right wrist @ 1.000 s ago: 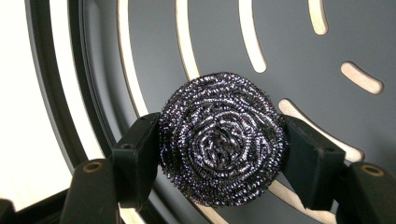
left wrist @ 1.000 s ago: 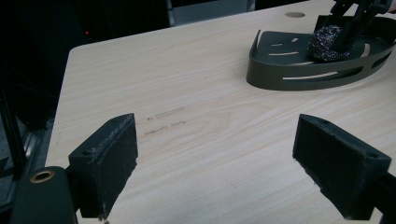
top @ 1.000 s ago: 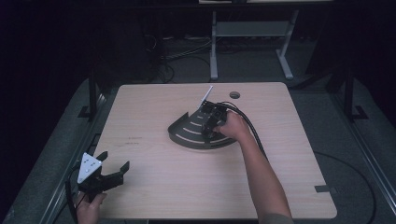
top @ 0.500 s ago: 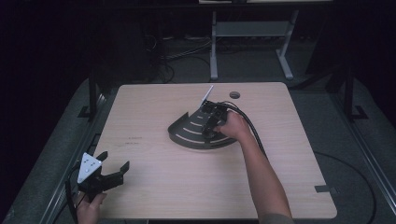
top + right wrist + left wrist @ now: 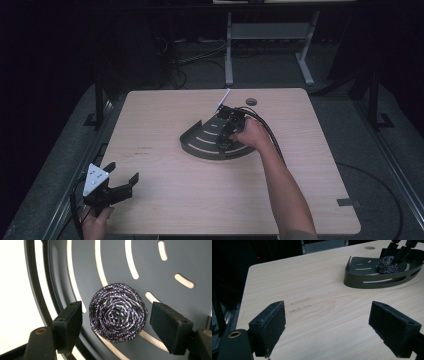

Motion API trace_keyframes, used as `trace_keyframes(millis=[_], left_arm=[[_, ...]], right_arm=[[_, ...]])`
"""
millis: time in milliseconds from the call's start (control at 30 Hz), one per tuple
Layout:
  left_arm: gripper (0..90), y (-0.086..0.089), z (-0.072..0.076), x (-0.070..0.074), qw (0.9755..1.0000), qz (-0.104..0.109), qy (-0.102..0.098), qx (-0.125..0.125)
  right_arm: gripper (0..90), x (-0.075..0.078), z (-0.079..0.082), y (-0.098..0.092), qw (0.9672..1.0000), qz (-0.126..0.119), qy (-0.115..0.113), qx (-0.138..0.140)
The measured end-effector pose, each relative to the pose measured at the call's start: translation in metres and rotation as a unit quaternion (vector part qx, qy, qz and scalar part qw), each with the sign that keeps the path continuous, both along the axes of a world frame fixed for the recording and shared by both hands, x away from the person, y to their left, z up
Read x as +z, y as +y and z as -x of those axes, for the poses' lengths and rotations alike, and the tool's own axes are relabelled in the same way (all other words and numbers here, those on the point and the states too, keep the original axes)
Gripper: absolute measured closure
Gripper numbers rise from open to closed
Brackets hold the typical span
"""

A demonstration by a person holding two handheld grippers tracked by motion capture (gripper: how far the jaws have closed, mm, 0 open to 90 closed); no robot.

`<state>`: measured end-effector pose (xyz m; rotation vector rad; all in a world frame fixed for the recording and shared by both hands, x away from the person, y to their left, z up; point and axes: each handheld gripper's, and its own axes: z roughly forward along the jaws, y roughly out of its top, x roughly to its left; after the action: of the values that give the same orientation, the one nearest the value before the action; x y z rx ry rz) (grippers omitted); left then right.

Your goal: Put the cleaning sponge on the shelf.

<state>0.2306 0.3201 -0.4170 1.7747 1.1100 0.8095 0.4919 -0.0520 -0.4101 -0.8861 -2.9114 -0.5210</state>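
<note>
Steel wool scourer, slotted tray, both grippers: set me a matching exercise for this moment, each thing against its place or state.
Things:
1. steel wool scourer
2. dark slotted tray
3. left gripper
4. right gripper

Places or states:
A. open at the table's near left corner, nothing between its jaws
B. lying in the tray, between two open jaws
C. on the table's far middle, holding the scourer
D. down over the tray, jaws on either side of the scourer with gaps

Pairs: 1-B, 2-C, 3-A, 4-D
</note>
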Motion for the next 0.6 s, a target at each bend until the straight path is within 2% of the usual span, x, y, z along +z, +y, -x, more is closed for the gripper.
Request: trace_keyframes(millis=[267, 400, 600], left_arm=[[13.2, -0.001, 0.000, 0.000, 1.0000, -0.001, 0.000, -0.001], [13.2, 0.000, 0.000, 0.000, 1.0000, 0.002, 0.000, 0.000], [13.2, -0.001, 0.000, 0.000, 1.0000, -0.001, 0.000, -0.001]], right_arm=[[22.6, 0.008, 0.004, -0.009, 0.9999, -0.011, -0.010, -0.005], [21.9, 0.013, 0.008, -0.020, 0.9996, -0.019, -0.011, -0.016], [21.4, 0.020, 0.012, -0.026, 0.9996, -0.015, -0.013, -0.019]])
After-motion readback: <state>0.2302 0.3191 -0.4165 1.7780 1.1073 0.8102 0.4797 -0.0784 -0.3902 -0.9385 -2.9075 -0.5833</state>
